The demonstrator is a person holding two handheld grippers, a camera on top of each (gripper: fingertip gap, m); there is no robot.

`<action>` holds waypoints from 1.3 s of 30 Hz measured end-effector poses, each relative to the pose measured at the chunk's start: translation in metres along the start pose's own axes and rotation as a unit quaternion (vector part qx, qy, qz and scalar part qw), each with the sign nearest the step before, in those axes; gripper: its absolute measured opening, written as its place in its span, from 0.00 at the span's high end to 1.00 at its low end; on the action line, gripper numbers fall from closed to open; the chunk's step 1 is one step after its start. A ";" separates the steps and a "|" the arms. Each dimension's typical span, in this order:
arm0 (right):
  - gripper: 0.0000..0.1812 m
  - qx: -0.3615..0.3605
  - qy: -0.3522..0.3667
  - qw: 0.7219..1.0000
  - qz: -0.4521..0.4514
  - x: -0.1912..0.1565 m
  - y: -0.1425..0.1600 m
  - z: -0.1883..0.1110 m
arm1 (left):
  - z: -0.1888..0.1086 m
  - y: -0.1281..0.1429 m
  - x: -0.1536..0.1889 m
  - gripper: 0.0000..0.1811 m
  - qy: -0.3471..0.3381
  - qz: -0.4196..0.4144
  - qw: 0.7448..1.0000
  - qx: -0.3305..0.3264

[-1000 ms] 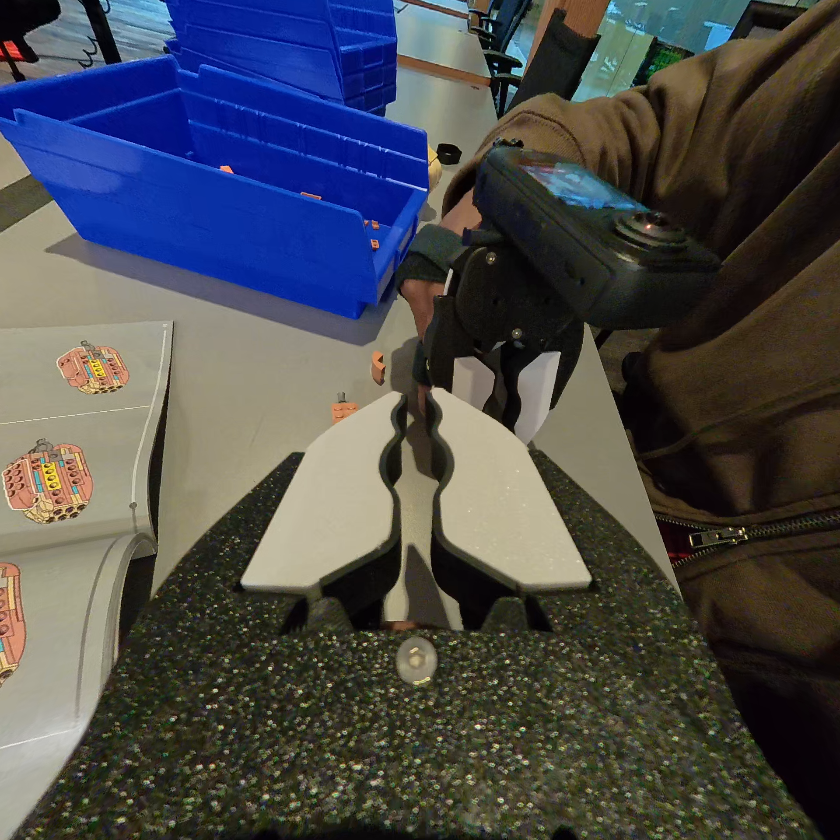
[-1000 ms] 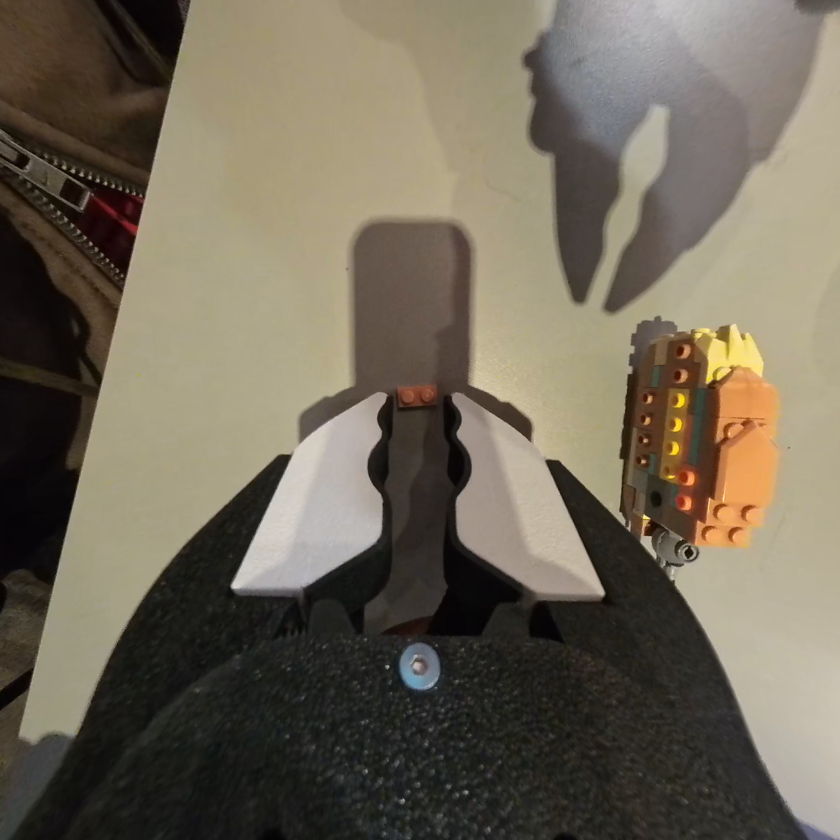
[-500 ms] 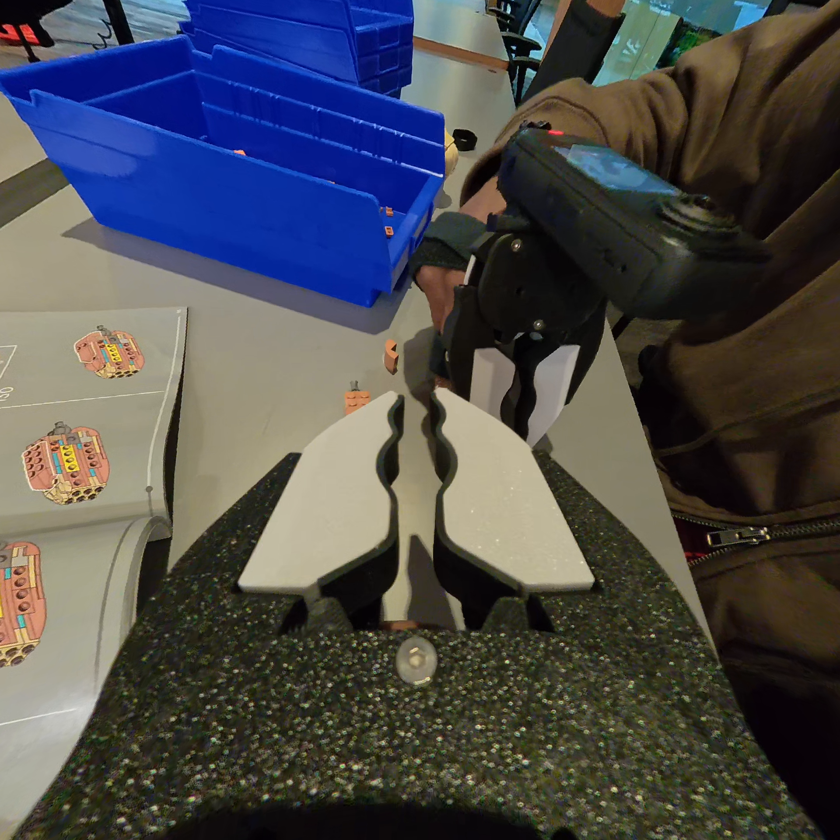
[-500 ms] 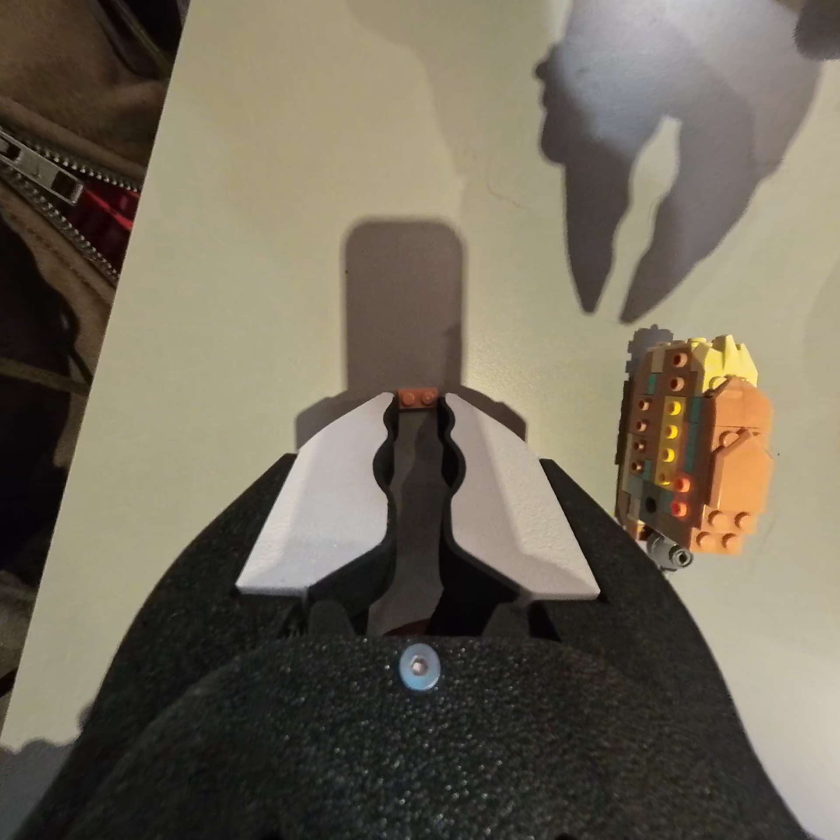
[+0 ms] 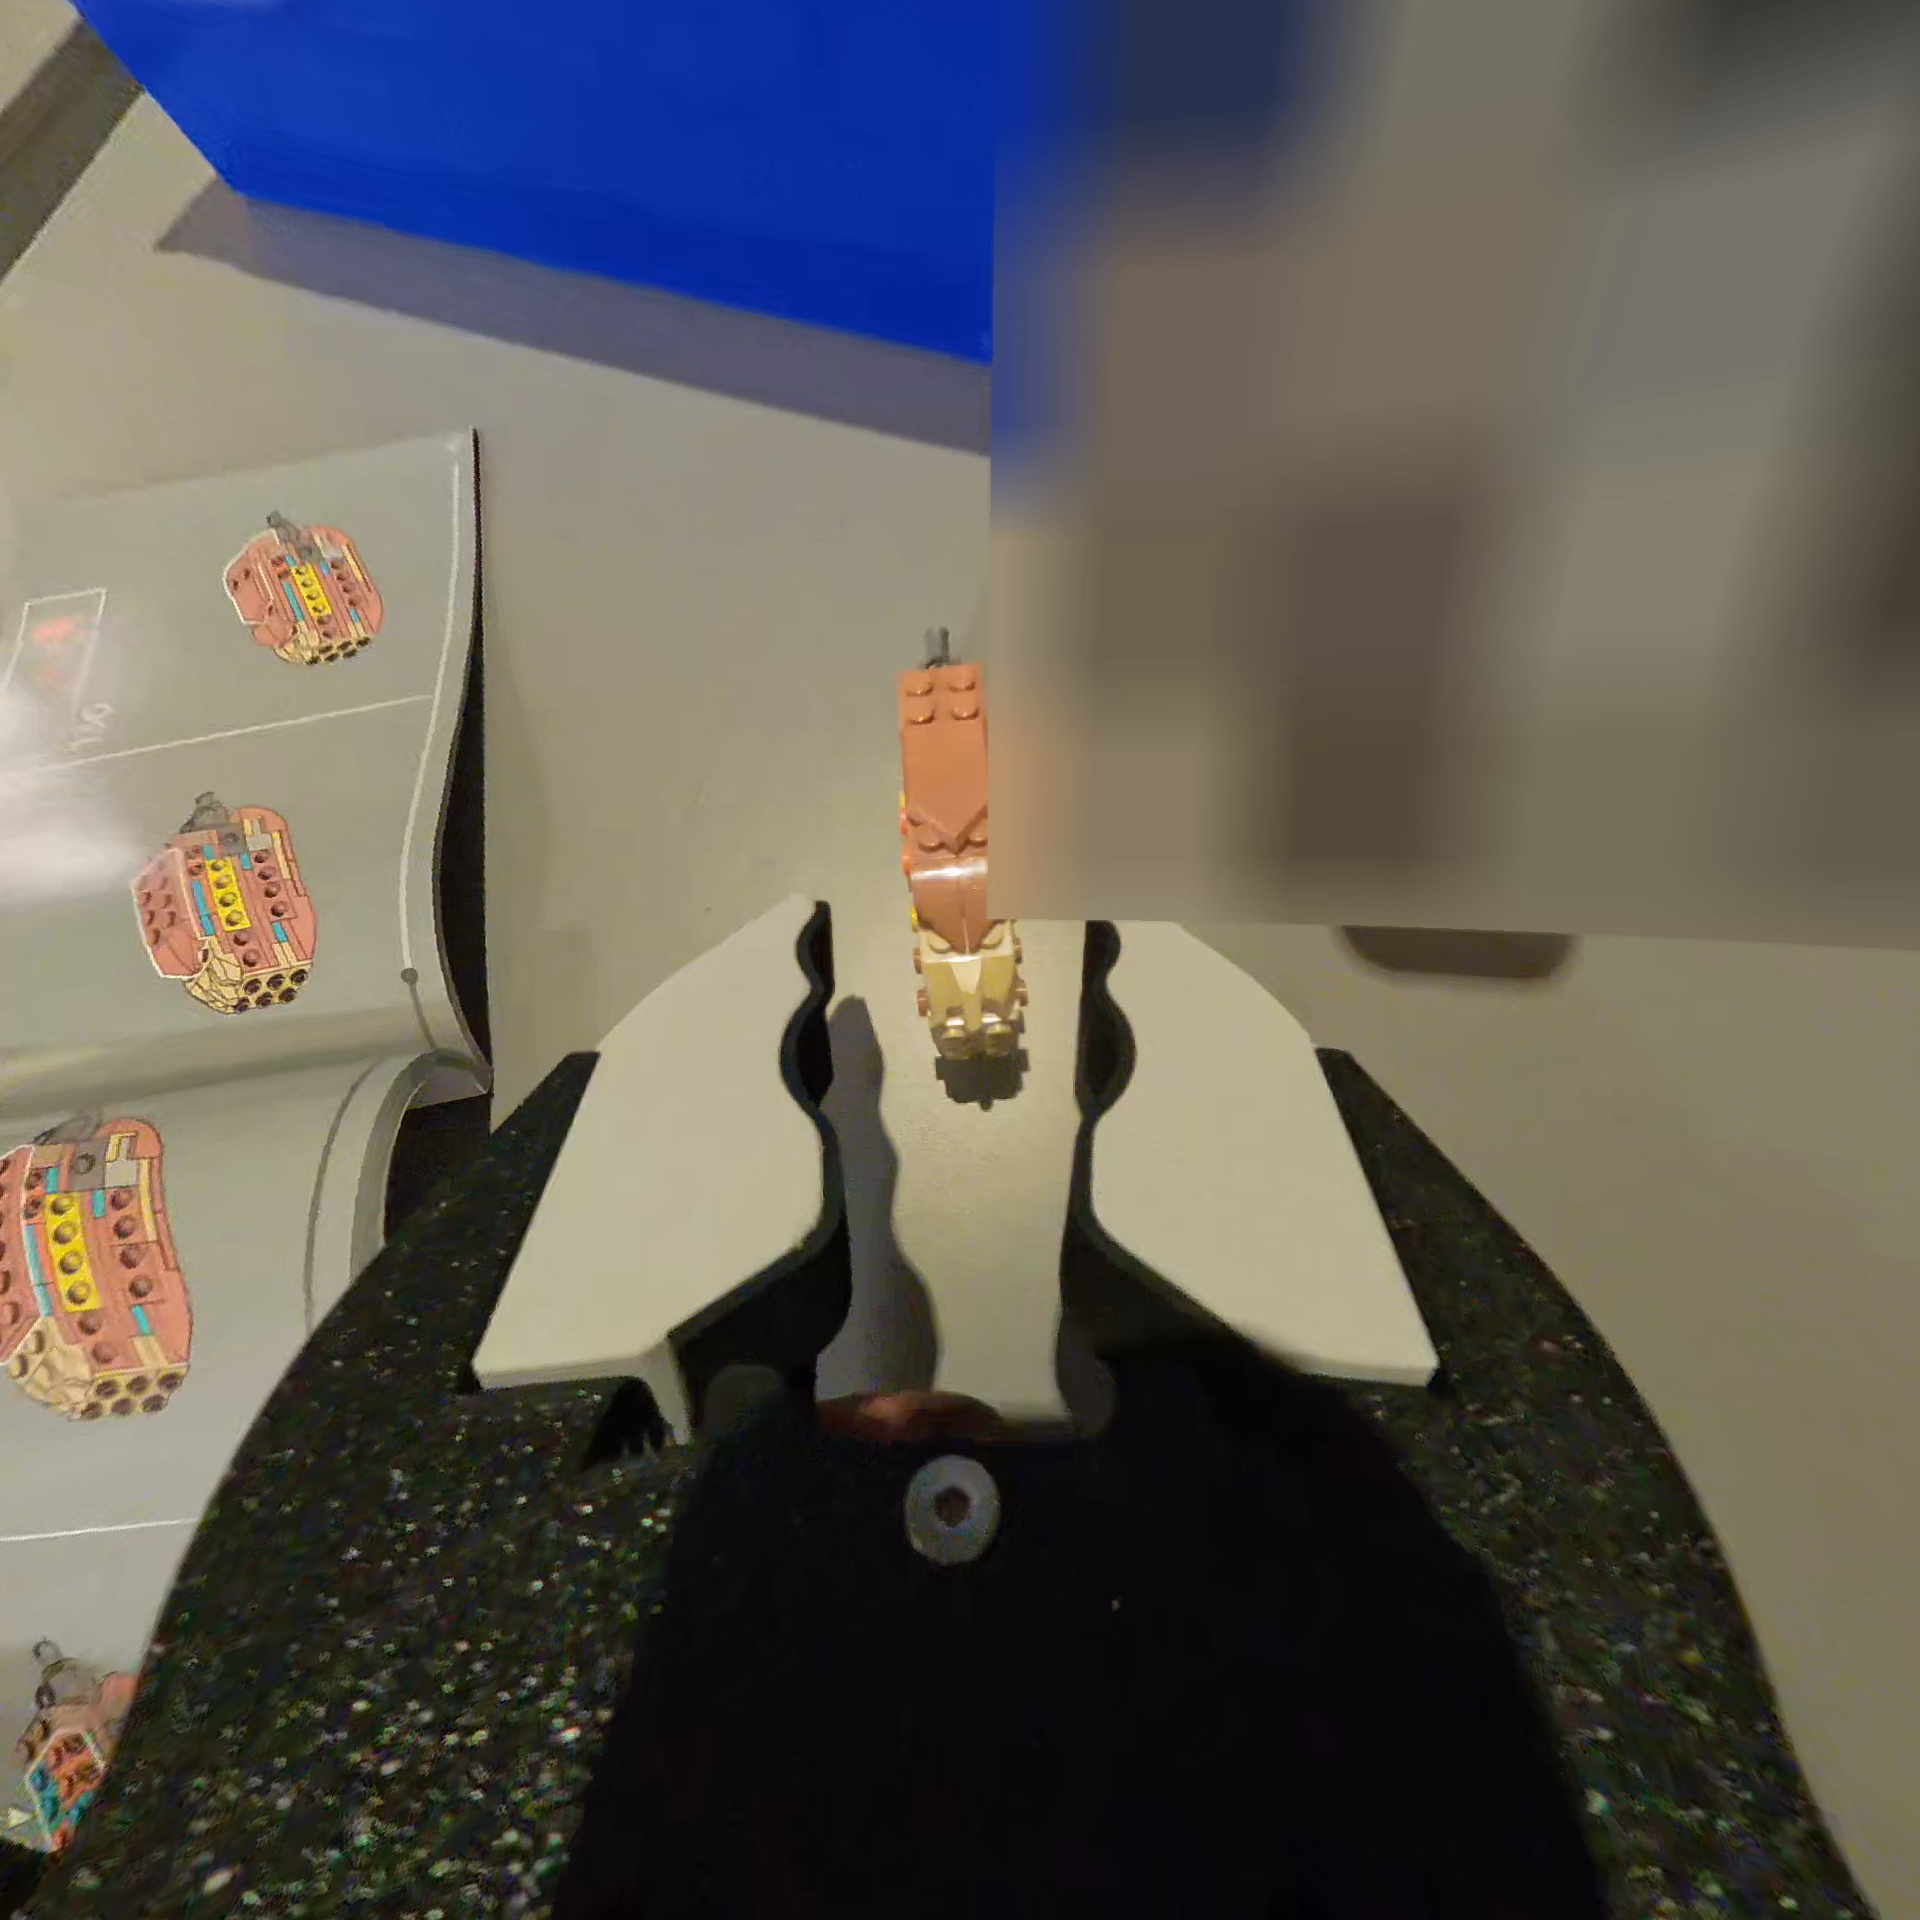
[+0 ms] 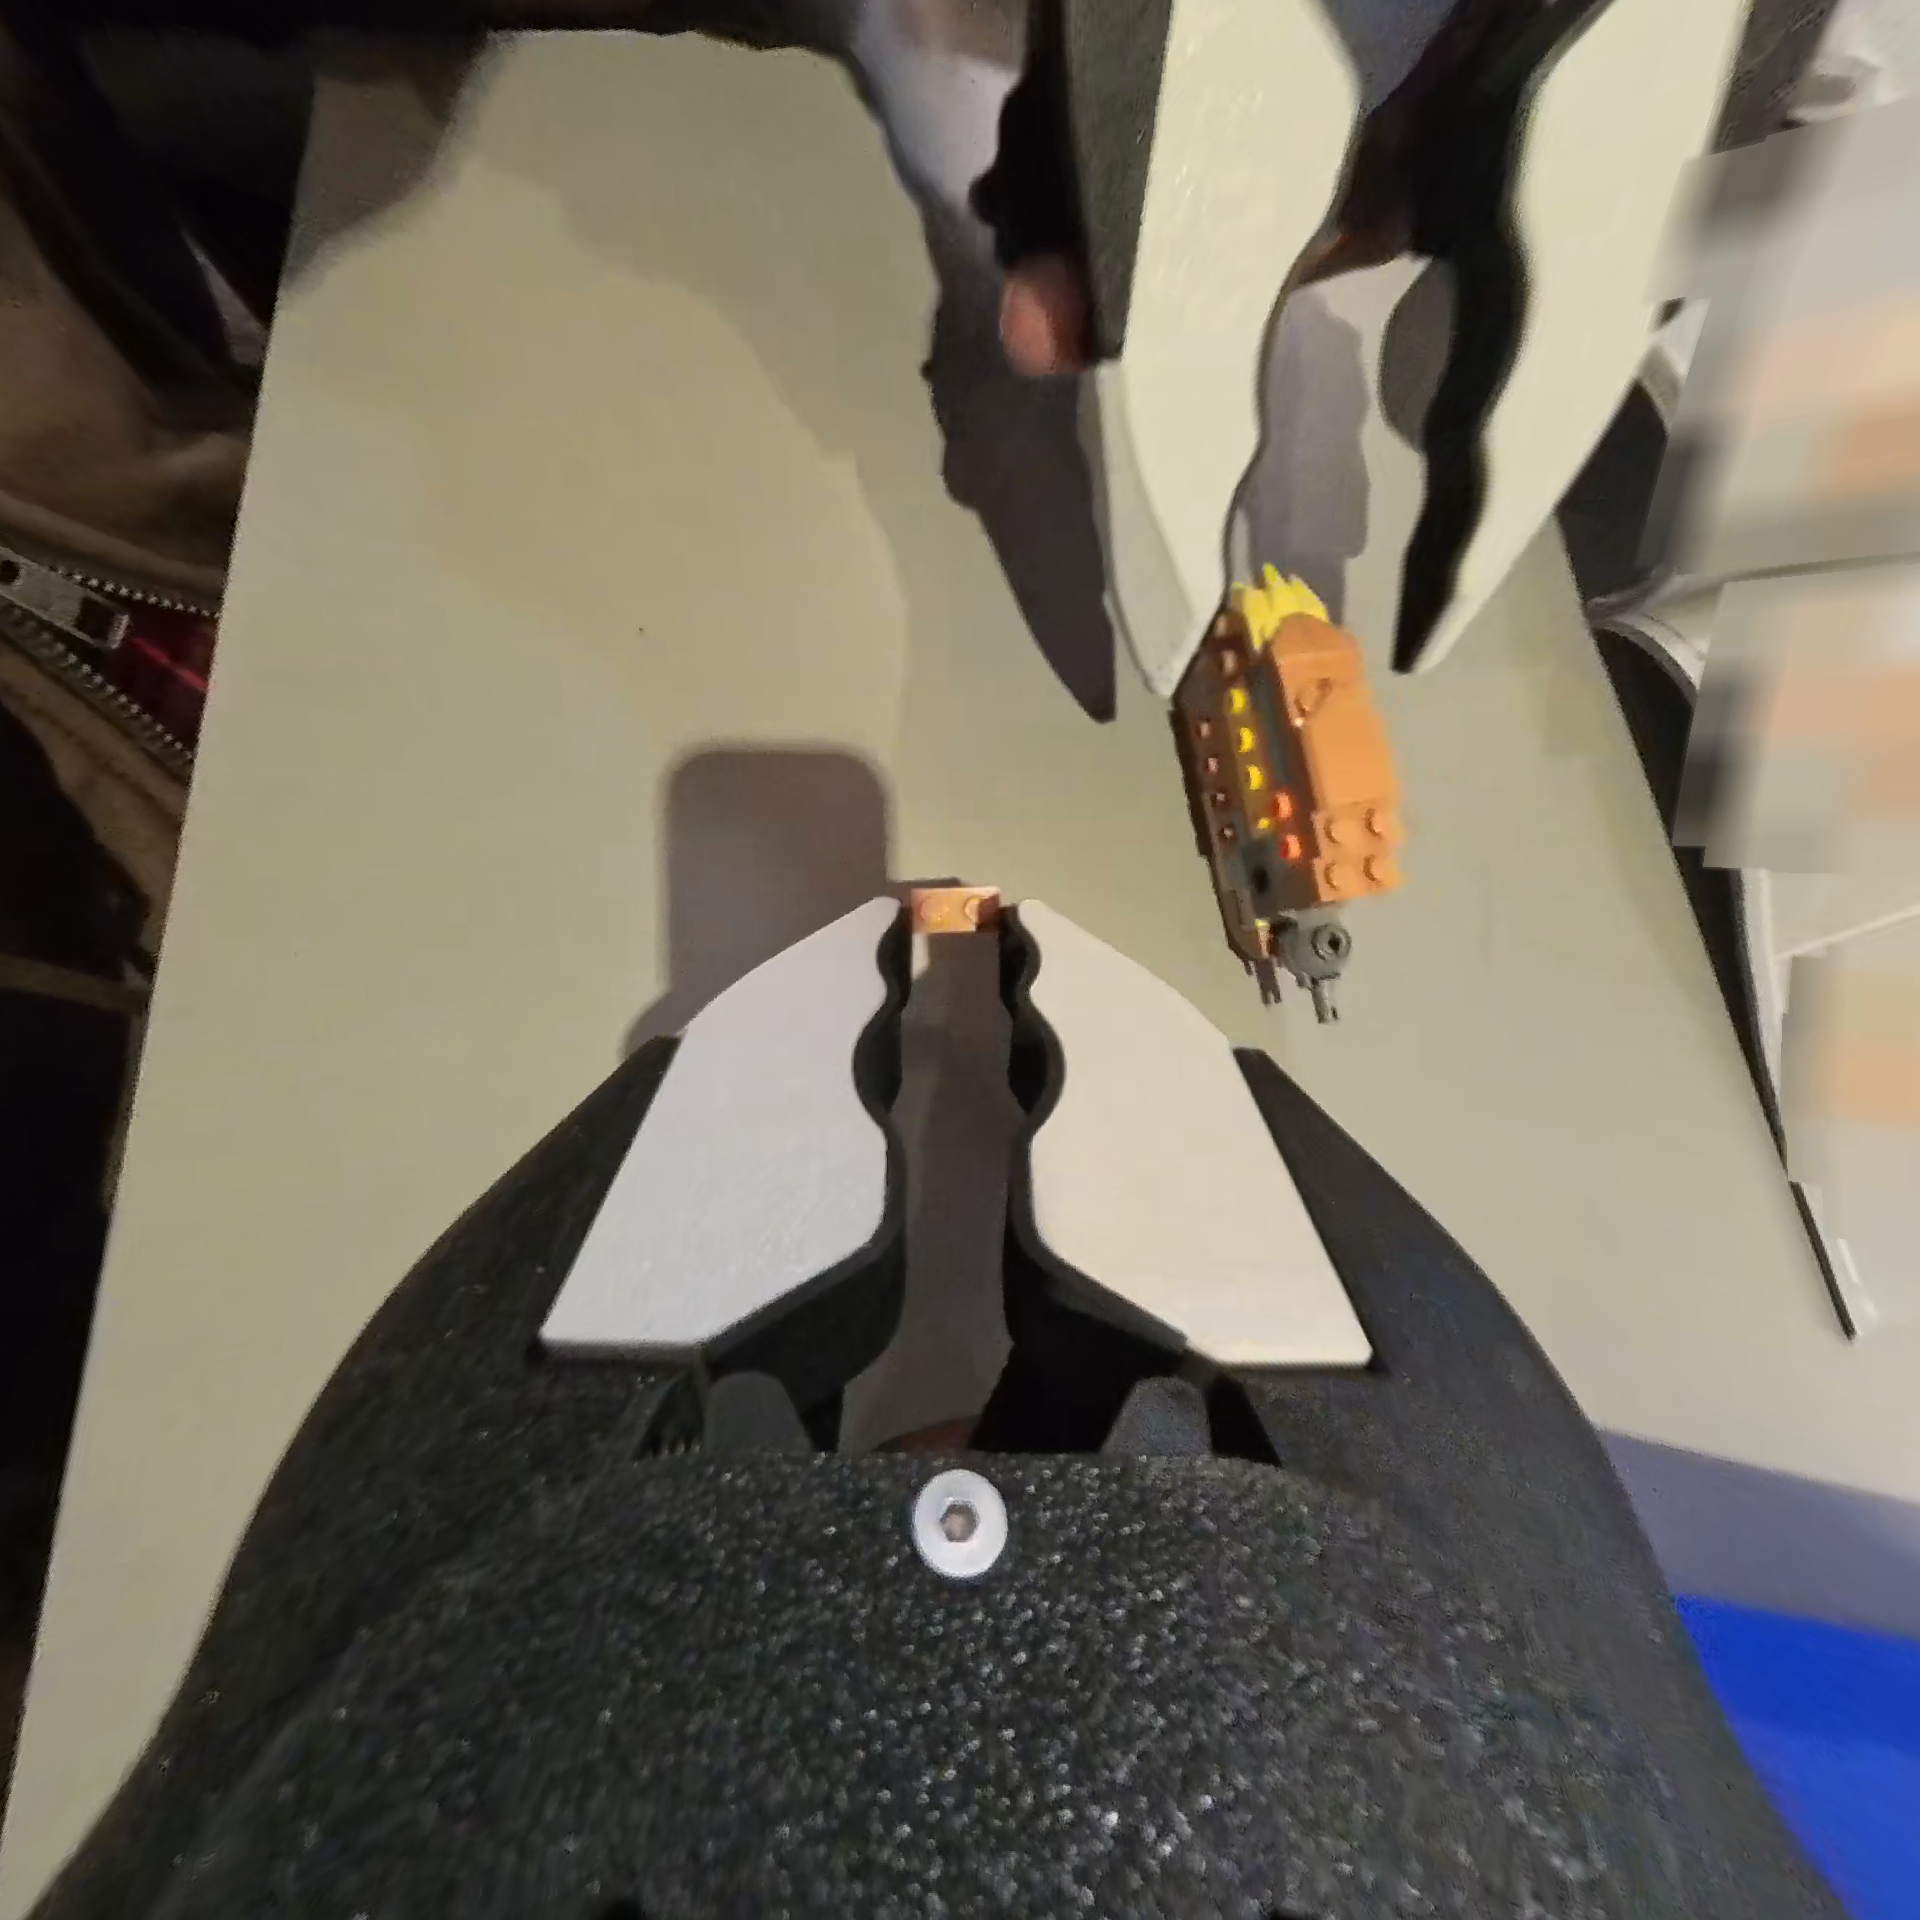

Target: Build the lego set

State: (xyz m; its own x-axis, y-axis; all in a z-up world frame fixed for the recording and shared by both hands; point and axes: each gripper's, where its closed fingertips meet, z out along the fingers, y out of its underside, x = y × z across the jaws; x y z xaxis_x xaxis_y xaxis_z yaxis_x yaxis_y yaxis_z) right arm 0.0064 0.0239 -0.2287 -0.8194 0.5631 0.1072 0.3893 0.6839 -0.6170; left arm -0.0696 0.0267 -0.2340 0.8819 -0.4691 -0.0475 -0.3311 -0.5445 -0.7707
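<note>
The right gripper (image 6: 956,916) pinches a small brown plate (image 6: 954,914) at its very tips, jaws almost closed on it. The left gripper (image 5: 954,971) is wide open with nothing held, and the half-built lego model (image 5: 951,862) lies on the table (image 5: 675,727) between its tips, at 12 o'clock. I think the left must first close on the model's sides and steady it. Then the right brings the plate to 2 o'clock and presses down straight, studs aligned.
</note>
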 end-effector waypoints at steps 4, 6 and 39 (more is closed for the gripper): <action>0.91 0.010 0.025 1.000 0.009 0.012 0.001 -0.006 | 0.016 0.009 -0.002 0.78 -0.016 0.013 1.000 -0.021; 0.91 0.013 0.036 0.999 0.011 0.019 0.000 -0.008 | 0.021 0.010 -0.004 0.82 -0.022 0.017 0.999 -0.023; 0.91 -0.021 0.075 0.997 -0.001 0.052 -0.015 -0.015 | 0.023 -0.009 0.015 0.88 0.026 0.050 0.997 0.042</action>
State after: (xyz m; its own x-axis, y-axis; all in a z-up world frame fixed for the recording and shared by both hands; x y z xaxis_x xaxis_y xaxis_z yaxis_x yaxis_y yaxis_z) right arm -0.0356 0.0503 -0.2021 -0.7494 0.6224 0.2259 0.4068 0.7021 -0.5845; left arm -0.0452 0.0409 -0.2422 0.8258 -0.5558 -0.0957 -0.3860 -0.4332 -0.8145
